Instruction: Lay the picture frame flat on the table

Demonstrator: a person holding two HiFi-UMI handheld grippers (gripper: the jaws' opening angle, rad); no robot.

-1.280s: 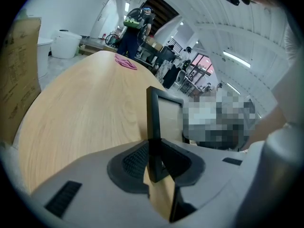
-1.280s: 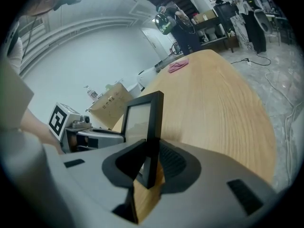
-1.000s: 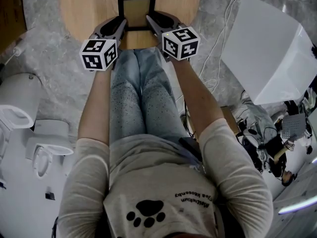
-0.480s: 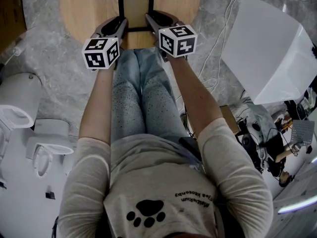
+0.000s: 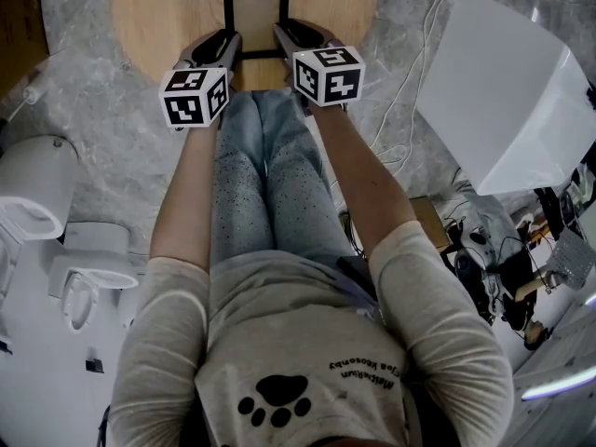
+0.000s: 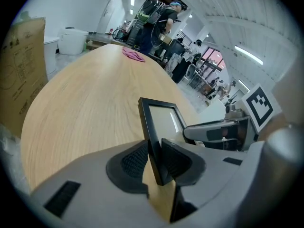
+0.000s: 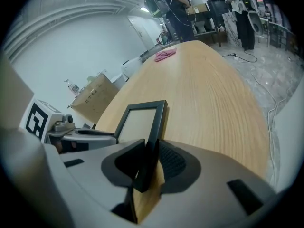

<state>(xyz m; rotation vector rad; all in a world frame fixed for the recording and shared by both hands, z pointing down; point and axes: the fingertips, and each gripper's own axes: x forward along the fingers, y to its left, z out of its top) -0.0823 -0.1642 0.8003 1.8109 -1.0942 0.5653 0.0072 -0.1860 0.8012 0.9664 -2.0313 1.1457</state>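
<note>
Starting big: the wooden table point(image 5: 168, 17) fills the top of the head view, and you're seated at its near edge. Past its far end there's a cardboard box point(image 6: 21, 75) and a white tub point(image 6: 71, 39); contents of both are hidden. Your left gripper point(image 6: 153, 148) straddles the left rail of the picture frame point(image 5: 256, 17). Its jaws have just been opening: the inner pad is against the rail, the outer pad looks slack. Your right gripper point(image 7: 152, 146) is narrow, both pads clamped on the right rail. The frame sits between the two grippers at the near table edge, glass up, flat or nearly so; I can't tell whether its near end touches the wood. A pink cloth point(image 6: 133, 55) lies at the far end.
</note>
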